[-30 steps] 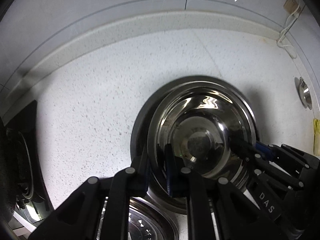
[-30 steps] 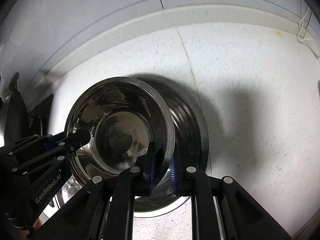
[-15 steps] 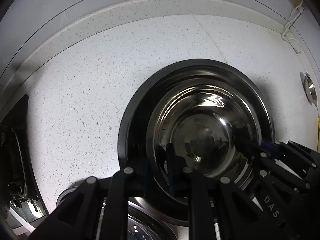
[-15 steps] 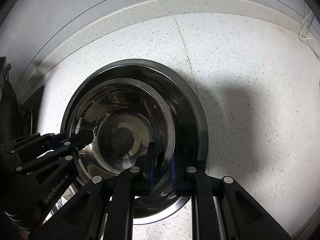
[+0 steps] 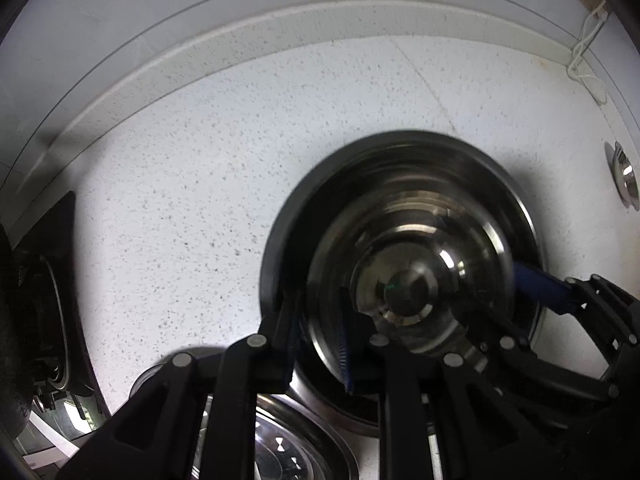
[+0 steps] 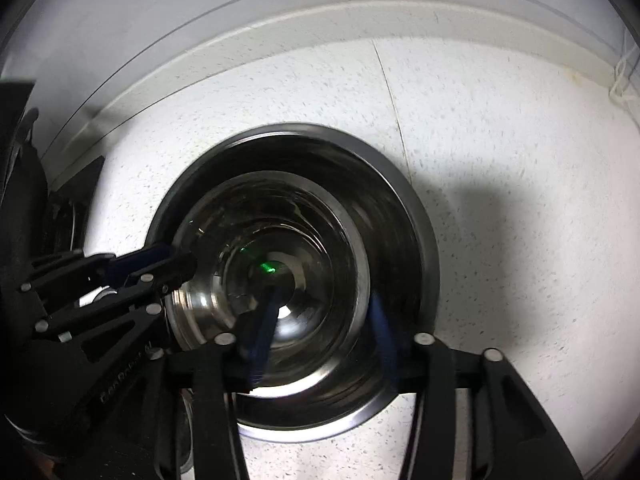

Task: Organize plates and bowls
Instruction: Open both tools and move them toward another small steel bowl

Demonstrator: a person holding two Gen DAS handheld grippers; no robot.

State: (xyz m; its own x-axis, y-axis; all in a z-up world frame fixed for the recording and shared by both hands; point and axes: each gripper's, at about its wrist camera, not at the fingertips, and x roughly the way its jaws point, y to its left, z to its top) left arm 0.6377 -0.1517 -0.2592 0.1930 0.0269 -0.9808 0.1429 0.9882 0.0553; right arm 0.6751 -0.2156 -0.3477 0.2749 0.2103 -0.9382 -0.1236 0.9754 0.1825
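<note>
A: Where's our smaller steel bowl (image 6: 276, 276)?

B: Nested inside the bigger steel bowl (image 6: 404, 216) on the speckled counter (image 5: 208, 184), near the back wall.

A: Claws?

B: We've got the right gripper (image 6: 324, 332) with jaws just opening, parted wide, inner bowl's rim between them, pads off it. The left gripper (image 5: 320, 340) has also been opening, only a narrow gap, straddling that rim on its side; looks barely clear.

A: Risks?

B: If we lift the left one before it's fully free, we'd likely drag the inner bowl up or tilt it. Steel on steel slides, so a nudge could skew the stack toward the plate (image 5: 280, 444) at the near edge.
</note>
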